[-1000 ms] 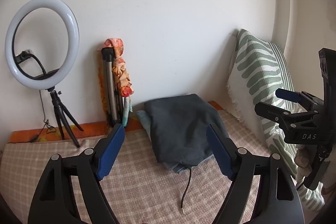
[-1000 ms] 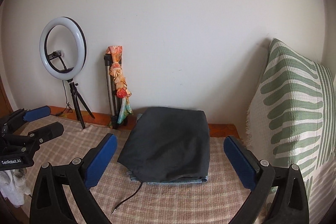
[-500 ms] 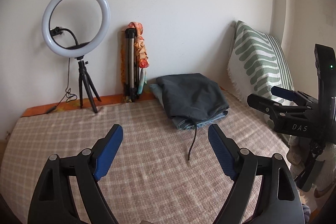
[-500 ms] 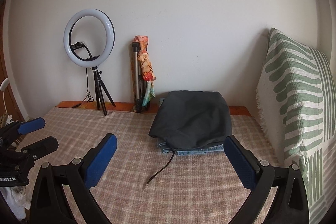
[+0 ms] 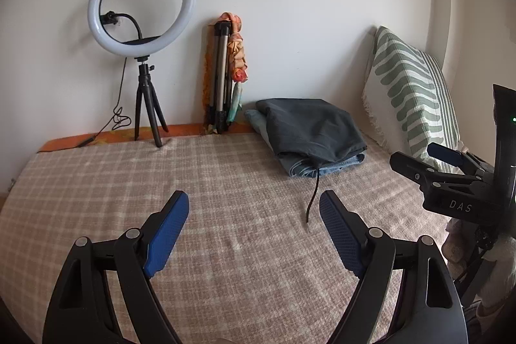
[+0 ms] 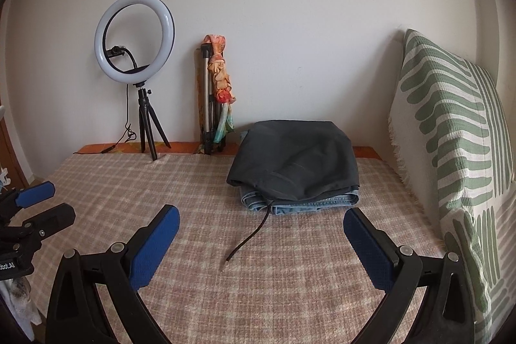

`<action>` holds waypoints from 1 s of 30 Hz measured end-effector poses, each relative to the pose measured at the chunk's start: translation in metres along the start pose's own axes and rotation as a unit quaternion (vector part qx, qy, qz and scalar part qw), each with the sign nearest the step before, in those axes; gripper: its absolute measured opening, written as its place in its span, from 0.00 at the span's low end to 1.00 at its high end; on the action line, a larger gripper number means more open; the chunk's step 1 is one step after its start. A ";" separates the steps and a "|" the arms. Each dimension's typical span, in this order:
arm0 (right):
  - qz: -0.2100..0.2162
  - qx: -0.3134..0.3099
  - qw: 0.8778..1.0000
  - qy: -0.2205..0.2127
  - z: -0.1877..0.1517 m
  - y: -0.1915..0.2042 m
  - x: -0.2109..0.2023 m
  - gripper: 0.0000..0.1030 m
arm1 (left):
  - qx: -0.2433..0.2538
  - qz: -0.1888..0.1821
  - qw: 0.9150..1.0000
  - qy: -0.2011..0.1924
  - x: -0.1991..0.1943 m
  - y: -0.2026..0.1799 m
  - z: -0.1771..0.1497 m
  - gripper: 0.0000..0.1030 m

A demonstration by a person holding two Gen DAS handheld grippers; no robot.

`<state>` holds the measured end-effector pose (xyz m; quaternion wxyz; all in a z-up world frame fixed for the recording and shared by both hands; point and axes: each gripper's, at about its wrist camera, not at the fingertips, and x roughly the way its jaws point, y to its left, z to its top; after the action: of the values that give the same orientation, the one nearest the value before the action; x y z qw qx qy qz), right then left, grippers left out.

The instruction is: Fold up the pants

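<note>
Folded dark grey pants [image 5: 311, 126] [image 6: 295, 162] lie on top of folded blue jeans [image 5: 322, 165] [image 6: 309, 202] at the far side of the checked bed cover, near the wall. A black drawstring [image 5: 312, 195] [image 6: 250, 236] trails from the pile toward me. My left gripper [image 5: 254, 202] stands open over the cover, well short of the pile, nothing between its blue pads. My right gripper [image 6: 261, 215] is also open and empty, with the pile straight ahead of it. The right gripper [image 5: 451, 170] shows at the right edge of the left wrist view, and the left gripper [image 6: 32, 208] at the left edge of the right wrist view.
A ring light on a small tripod [image 5: 142, 5] [image 6: 135, 37] stands at the back left. A folded tripod with an orange cloth [image 5: 225, 73] [image 6: 214, 92] leans on the wall. A green striped pillow [image 5: 409, 92] [image 6: 451, 144] stands at the right. The checked cover [image 5: 225, 215] spreads in front.
Both grippers have drawn back and down from the pants pile, which now looks smaller and farther off. More of the checked cover shows in front. The jaws stay open.
</note>
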<state>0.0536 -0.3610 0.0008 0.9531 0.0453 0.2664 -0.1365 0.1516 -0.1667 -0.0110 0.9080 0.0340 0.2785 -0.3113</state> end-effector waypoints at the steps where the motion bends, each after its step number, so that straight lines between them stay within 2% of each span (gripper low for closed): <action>1: 0.001 0.000 1.000 0.003 -0.001 0.000 0.003 1.00 | -0.002 0.000 1.000 0.003 0.003 0.002 -0.002 0.81; 9: 0.001 0.002 1.000 0.007 -0.010 0.001 0.017 1.00 | 0.015 0.020 1.000 0.014 0.016 0.006 -0.015 0.81; 22: -0.016 0.002 1.000 0.002 -0.015 -0.001 0.019 1.00 | 0.010 0.012 0.999 0.030 0.025 0.003 -0.018 0.81; 30: -0.016 0.011 1.000 -0.001 -0.016 -0.006 0.020 1.00 | 0.006 0.021 0.999 0.033 0.026 0.003 -0.019 0.83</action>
<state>0.0602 -0.3688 -0.0231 0.9504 0.0514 0.2648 -0.1552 0.1610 -0.1742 -0.0405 0.9042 0.0558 0.3059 -0.2927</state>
